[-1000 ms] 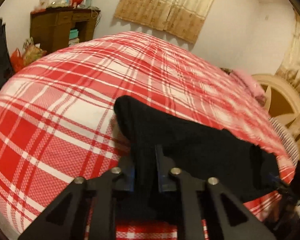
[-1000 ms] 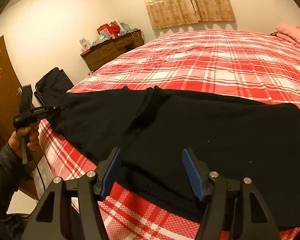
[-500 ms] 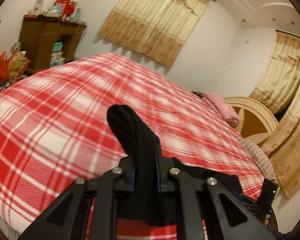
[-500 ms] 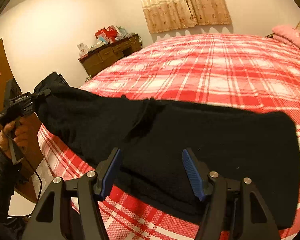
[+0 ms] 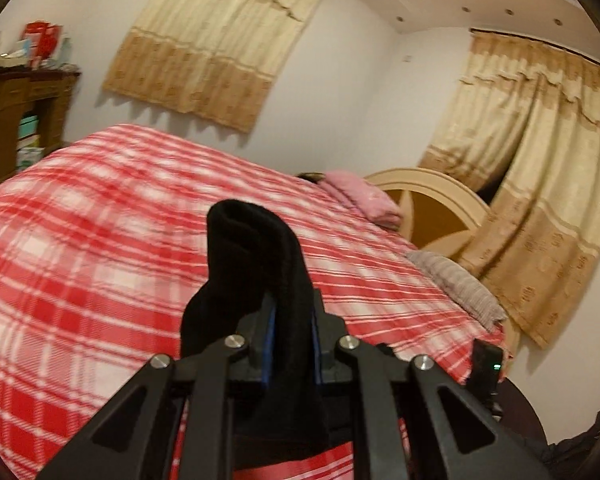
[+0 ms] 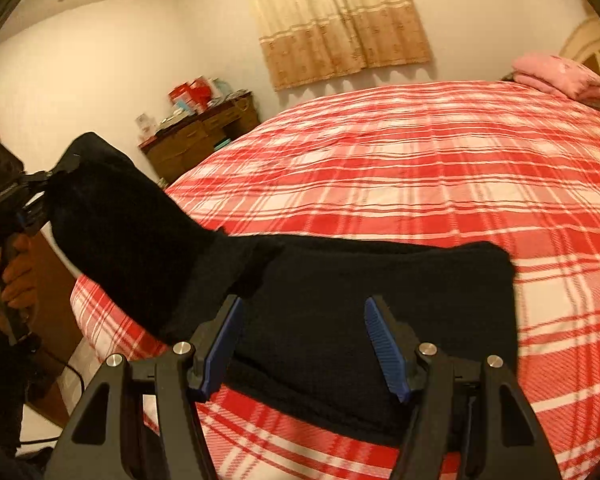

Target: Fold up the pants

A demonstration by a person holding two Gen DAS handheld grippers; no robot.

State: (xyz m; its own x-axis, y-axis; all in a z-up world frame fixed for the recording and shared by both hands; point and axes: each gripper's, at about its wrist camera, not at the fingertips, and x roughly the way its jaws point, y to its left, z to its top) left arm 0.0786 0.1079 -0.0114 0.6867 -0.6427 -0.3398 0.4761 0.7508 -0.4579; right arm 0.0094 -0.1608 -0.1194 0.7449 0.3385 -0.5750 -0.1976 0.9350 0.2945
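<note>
The black pants (image 6: 340,296) lie partly on the red plaid bed (image 6: 420,168). My left gripper (image 5: 292,336) is shut on one end of the pants (image 5: 256,264) and holds it raised above the bed; it also shows at the left of the right wrist view (image 6: 28,196), with the cloth stretched up from the bed. My right gripper (image 6: 304,340) is open, its blue pads on either side of the flat part of the pants near the bed's front edge.
A pink pillow (image 6: 560,76) and a cream headboard (image 5: 432,200) are at the bed's head. A wooden dresser (image 6: 204,132) with clutter stands by the far wall. Curtains (image 5: 540,184) hang at the right. A grey folded cloth (image 5: 456,280) lies at the bed's right edge.
My left gripper has lifted its end of the pants well above the bed and swung towards the right. The right gripper has stayed open over the flat part.
</note>
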